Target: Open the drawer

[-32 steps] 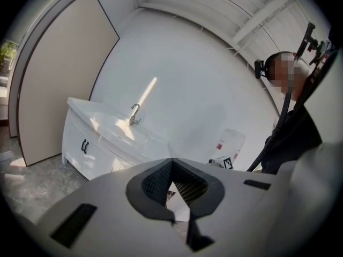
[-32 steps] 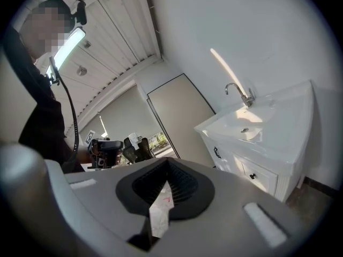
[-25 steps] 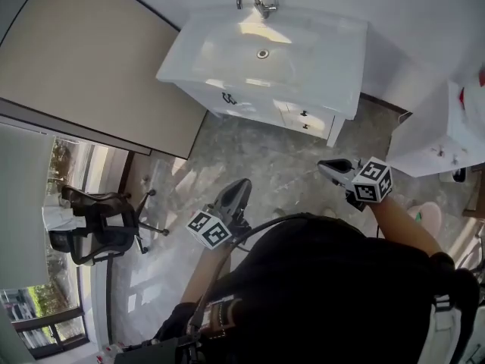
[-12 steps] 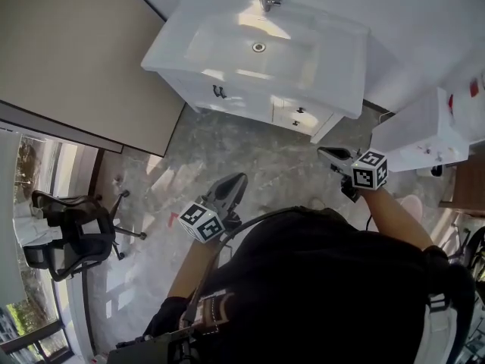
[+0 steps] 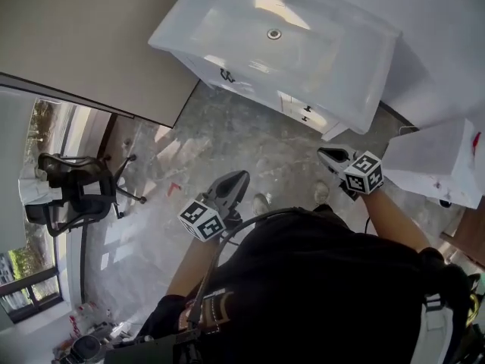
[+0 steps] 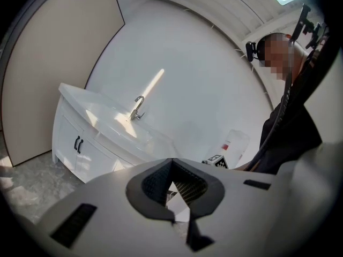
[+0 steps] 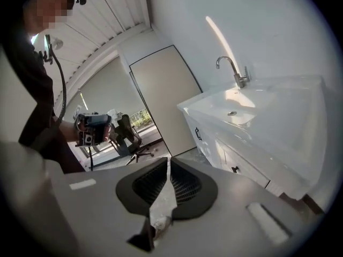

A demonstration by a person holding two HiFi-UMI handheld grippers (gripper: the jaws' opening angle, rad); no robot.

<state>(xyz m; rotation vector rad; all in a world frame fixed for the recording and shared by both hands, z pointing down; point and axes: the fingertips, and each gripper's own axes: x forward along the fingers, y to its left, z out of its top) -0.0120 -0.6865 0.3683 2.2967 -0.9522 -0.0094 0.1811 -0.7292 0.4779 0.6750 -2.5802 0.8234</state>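
Facing the white vanity (image 5: 182, 30), the left tool (image 5: 233, 180) hangs pressed together and empty, the drawer (image 5: 297, 106) sits shut at the vanity's right end, and the nearer right tool (image 5: 327, 156), likewise pressed together on nothing, should spread, pinch the black handle (image 5: 307, 113) squarely and pull straight outward.

floor (image 5: 250, 154) open before vanity (image 5: 341, 59) | white cabinet (image 5: 439, 165) right | chair (image 5: 76, 199) left

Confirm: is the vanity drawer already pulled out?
No, in the head view the drawer front sits flush with the face of the vanity, not projecting from it.
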